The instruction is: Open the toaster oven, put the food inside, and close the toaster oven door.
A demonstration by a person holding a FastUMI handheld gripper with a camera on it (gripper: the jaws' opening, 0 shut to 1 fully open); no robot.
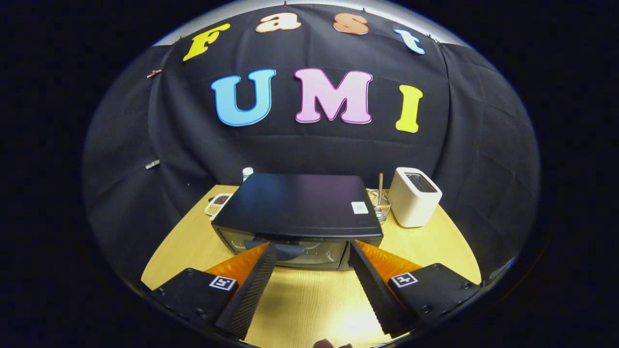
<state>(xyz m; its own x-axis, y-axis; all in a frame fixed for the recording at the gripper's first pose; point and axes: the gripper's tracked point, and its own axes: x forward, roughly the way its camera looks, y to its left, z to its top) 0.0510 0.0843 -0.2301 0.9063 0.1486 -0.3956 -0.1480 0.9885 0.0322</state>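
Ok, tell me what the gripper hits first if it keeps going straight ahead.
Most likely the door handle at the front of the toaster oven. The gripper is open, its fingers spread toward that glass door just ahead; exact depth is hard to judge.

Smooth, faintly glossy dark metal on the toaster oven (297, 205) at centre, with shiny glass in its closed door. Pale wood-grain laminate, softly reflective, on the desk (309, 304) below; matt white plastic on the toaster (414, 196) at right, thin wire on the basket (379, 203) beside it. Ribbed, matt inner faces on the spread fingers of the gripper (312, 249) at bottom.
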